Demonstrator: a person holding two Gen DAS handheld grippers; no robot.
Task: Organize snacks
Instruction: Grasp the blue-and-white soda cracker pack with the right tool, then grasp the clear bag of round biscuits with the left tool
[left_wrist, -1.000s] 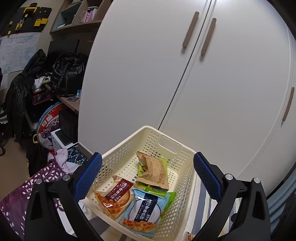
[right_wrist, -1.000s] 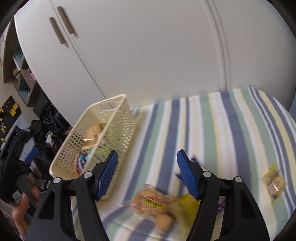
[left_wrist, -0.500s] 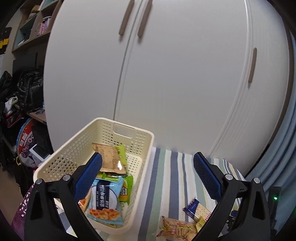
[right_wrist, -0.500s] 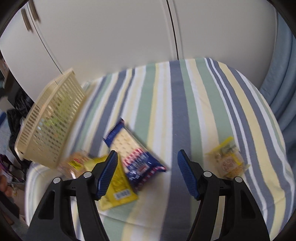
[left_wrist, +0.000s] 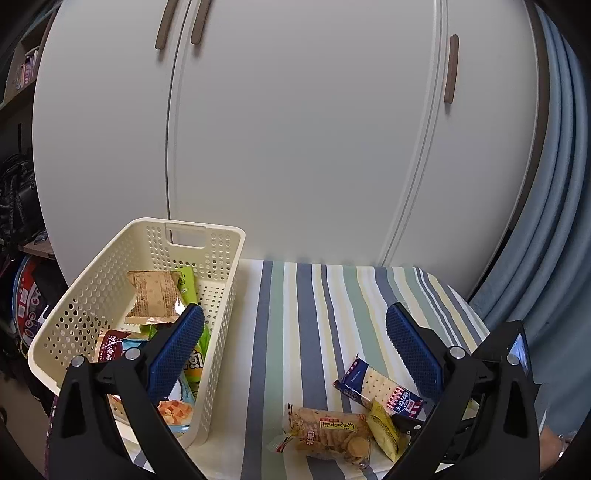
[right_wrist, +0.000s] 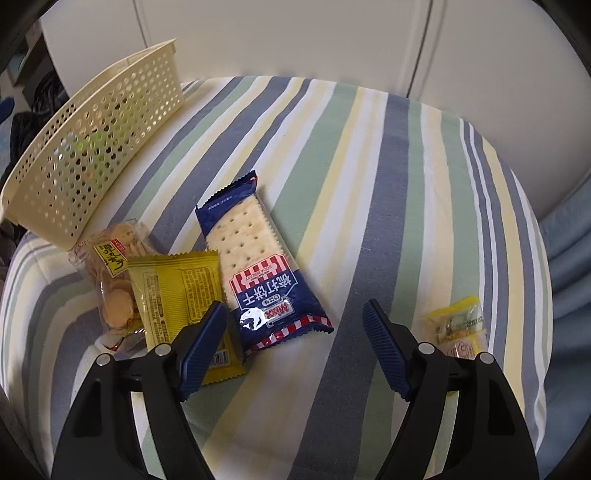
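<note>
Both hand-held grippers have swung away from the basket (left_wrist: 221, 258) at the bench's left edge toward the loose snacks: the sorting moves on to its next pick. The right hand-held gripper (right_wrist: 295, 332) hovers spread and empty over the blue cracker pack (right_wrist: 255, 266); the left hand-held gripper (left_wrist: 293, 345) hangs spread too. Count on the striped cloth (right_wrist: 369, 166): four packs, namely the blue one, a yellow packet (right_wrist: 173, 284), a clear biscuit bag (right_wrist: 110, 266), and a small yellow pack (right_wrist: 458, 326) apart near the right edge. One basket, with several packs inside.
</note>
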